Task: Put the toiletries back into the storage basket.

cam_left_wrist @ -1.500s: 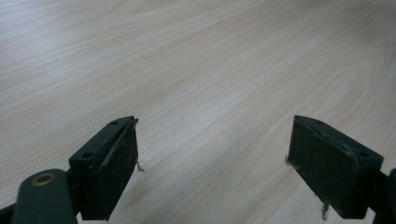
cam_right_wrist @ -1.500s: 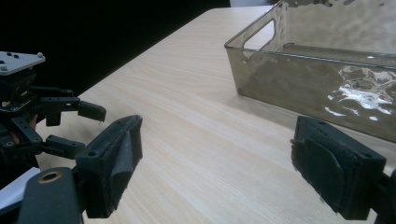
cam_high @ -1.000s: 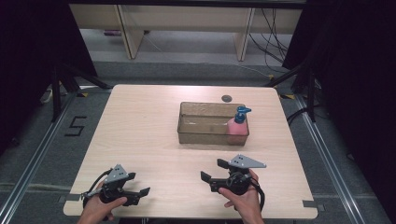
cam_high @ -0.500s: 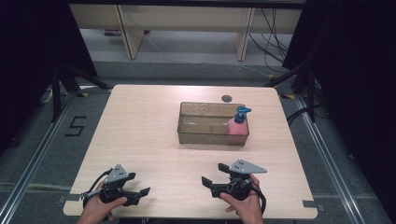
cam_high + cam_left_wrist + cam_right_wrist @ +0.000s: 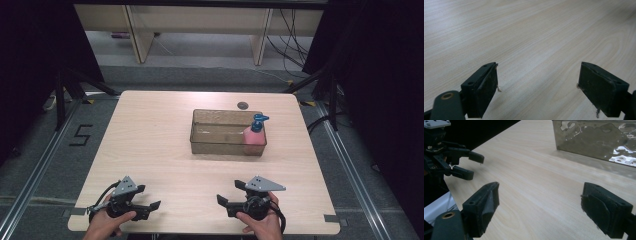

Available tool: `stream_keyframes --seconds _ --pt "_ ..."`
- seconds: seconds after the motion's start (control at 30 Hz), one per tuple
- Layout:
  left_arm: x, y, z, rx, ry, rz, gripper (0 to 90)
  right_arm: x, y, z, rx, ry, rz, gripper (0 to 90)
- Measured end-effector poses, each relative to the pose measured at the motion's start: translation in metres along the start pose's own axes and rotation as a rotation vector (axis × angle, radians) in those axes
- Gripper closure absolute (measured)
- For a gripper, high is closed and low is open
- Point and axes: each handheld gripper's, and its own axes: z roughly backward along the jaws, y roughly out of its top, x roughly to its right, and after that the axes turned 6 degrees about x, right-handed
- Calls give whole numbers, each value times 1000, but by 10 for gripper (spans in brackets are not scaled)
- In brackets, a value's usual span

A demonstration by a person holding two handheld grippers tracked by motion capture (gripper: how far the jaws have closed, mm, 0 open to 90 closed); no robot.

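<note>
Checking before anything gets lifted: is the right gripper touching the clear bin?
Apart. The high view shows bare table between the right gripper and the clear bin.

The table (image 5: 160, 150) has a pale wood-grain top, smooth and matt. The bin (image 5: 220, 142) near its far edge is clear brownish plastic – glossy, with wavy reflections on the wall. The pink bottle (image 5: 254, 136) inside looks like plastic with a blue pump. The left gripper (image 5: 537, 86) has matt black pads (image 5: 489, 86) – worn, slightly frayed.
</note>
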Motion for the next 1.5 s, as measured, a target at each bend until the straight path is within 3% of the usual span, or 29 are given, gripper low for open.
stream_keyframes --seconds 0.03,0.1,0.13,0.17,0.23,0.27,0.4,0.43,0.5,0.57,0.6,0.63,0.73,0.77,0.8,0.83,0.87,0.93,0.97,1.07,1.13,1.2,1.23,1.27,1.3,1.33,1.4,1.5 --pt "0 0 0 0 0 0 153 3 -1 -1 8 -5 43 158" --pt "0 0 0 0 0 0 153 5 -1 0 4 -7 62 158" --pt "0 0 0 1 -1 0 153 2 -2 0 -1 -4 22 159" --pt "1 0 -1 13 -1 13 153 4 -2 1 -9 -7 49 159" --pt "1 0 -1 12 0 12 153 2 -4 2 -26 -13 12 159" --pt "1 0 -1 13 0 13 153 5 -5 1 -18 -6 53 160" --pt "1 0 -1 12 0 13 153 5 -8 1 -28 -19 42 160" --pt "1 0 -1 12 -1 12 153 1 -9 2 -37 -25 -5 160" --pt "0 0 0 -1 -1 -1 153 5 -9 2 -33 -27 56 160" --pt "1 0 -1 12 -1 13 153 3 -10 3 -37 -25 25 160" --pt "0 0 0 3 -1 2 153 6 -11 4 -33 -27 51 160" --pt "0 0 0 -1 0 -1 153 5 -12 3 -35 -34 36 160" --pt "0 0 0 -3 1 -5 153 6 -14 5 -34 -35 61 160" --pt "0 0 0 -5 -1 -6 153 4 -15 6 -37 -35 44 160" --pt "-1 0 1 -10 -1 -11 153 5 -15 7 -40 -35 60 160" --pt "-1 0 0 -10 -2 -10 153 3 -16 7 -44 -30 35 161" --pt "1 0 -1 7 -1 9 153 3 -16 7 -40 -41 59 161" --pt "1 0 -1 8 -1 10 153 3 -18 7 -38 -29 60 160" --pt "1 0 -1 7 -1 8 153 3 -19 7 -50 -52 57 161" --pt "-1 0 1 -9 0 -11 153 2 -20 9 -49 -33 50 161" --pt "-1 0 1 -12 1 -11 153 -1 -21 11 -52 -36 14 161" --pt "-1 0 0 -9 -1 -11 153 1 -22 11 -47 -45 43 161" --pt "-1 0 0 -10 -1 -11 153 0 -23 11 -51 -55 31 161" --pt "1 0 -1 7 0 7 153 1 -23 12 -48 -45 46 161" --pt "-1 0 0 -10 -1 -10 153 -1 -23 14 -47 -34 32 161" --pt "-1 0 1 -11 -1 -12 153 -4 -23 16 -65 -51 -12 162" --pt "-1 0 0 -10 -1 -11 153 0 -25 15 -38 -46 43 162" --pt "1 0 -1 5 1 9 152 -3 -26 18 -43 -50 -3 163"
